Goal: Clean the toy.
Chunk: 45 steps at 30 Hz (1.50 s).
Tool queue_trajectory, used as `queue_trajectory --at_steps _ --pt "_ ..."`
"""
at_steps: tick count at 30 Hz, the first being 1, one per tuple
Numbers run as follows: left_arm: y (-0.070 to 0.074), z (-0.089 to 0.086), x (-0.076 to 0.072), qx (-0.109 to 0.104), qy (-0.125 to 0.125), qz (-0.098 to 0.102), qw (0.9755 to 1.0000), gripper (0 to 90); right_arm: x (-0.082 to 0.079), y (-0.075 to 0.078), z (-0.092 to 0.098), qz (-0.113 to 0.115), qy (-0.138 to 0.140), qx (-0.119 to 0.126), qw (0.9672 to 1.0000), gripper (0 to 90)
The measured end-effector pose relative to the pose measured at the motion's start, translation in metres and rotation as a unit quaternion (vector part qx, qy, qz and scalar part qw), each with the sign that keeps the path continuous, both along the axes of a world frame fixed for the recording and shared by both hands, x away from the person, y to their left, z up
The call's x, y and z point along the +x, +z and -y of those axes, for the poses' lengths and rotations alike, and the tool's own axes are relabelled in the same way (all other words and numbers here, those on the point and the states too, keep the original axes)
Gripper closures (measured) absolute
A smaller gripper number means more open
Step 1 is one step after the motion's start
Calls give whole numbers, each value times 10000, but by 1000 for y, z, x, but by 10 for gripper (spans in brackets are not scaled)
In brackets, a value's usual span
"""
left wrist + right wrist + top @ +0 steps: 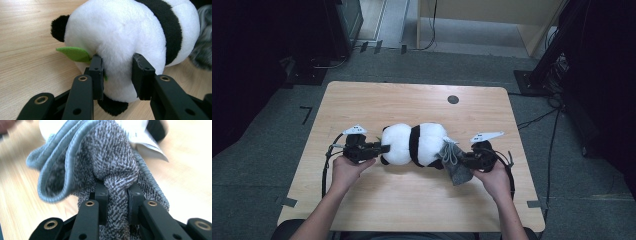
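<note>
We pin the panda (414, 144) at mid-table with the left gripper (117, 75) pinching its plush, while the right gripper (117, 195) pinches the grey cloth (110, 167) — pull gently, evenly.

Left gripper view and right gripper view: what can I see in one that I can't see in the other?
Left gripper view: the panda plush, white with black bands, a black ear and a green felt leaf, with the left gripper squeezing its white fur between both jaws.

Right gripper view: the grey knitted cloth with its blue-grey edging, bunched and pinched between the jaws of the right gripper, plus a white tag behind it.

Both: the wooden table, two black jaws rising from the bottom, and a bit of the grey cloth, which sits at the right edge of the left gripper view.
</note>
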<state>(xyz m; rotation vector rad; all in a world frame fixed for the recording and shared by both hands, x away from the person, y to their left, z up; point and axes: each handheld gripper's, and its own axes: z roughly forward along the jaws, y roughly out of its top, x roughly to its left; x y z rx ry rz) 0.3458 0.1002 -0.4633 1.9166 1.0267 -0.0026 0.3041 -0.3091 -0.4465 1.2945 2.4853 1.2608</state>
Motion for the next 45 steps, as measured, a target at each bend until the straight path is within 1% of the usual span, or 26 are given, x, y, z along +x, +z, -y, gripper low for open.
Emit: queue_trajectory --at_steps 2,4,7,10,12,14,16,19,21,23,24,28,29,34,36,38,39,40,45 --pt "0 0 0 5 -4 8 10000 653 -3 14 3 270 -112 205 9994 767" --pt "0 0 0 11 -10 8 10000 654 -7 27 2 515 -180 298 9981 767" --pt "0 1 0 22 -8 17 10000 654 -13 41 -8 791 -70 431 9959 767" --pt "0 1 0 24 -12 25 10000 654 -15 45 -25 933 119 407 9947 766" --pt "0 2 -1 26 -15 34 10000 654 -15 44 -36 941 243 368 9946 766" --pt "0 3 -1 19 -30 26 10000 655 -13 39 -45 876 342 303 9951 766" --pt "0 3 -1 20 -38 35 10000 655 -11 32 -53 754 447 210 9959 766" --pt "0 3 -2 43 -41 34 10000 656 -10 22 -62 751 571 -91 9955 764" --pt "0 3 -2 55 -45 36 10000 657 -11 19 -63 778 631 -128 9949 762" --pt "0 3 -2 56 -46 35 10000 657 -11 17 -62 633 713 -82 9954 763" --pt "0 3 -2 53 -45 35 10000 657 -11 14 -61 575 778 -127 9952 765" --pt "0 3 -2 33 -47 26 10000 657 -14 0 -61 301 895 -583 9938 767" --pt "0 3 -2 27 -44 24 10000 658 -14 -4 -60 212 885 -656 9937 767" --pt "0 3 -1 33 -31 20 10000 658 -9 -17 -54 -63 818 -713 9941 768" --pt "-1 2 -1 30 -22 15 10000 659 -6 -24 -53 -202 791 -850 9930 767" --pt "-1 2 -1 28 -14 9 10000 659 -3 -33 -52 -398 755 -1067 9906 766" --pt "-1 2 0 32 -14 7 10000 659 -1 -36 -52 -487 760 -1104 9898 766" --pt "-1 1 0 36 -14 9 10000 659 0 -39 -51 -539 749 -1069 9900 766" --pt "-1 1 0 37 -3 4 10000 660 2 -37 -47 -636 760 -919 9908 764"
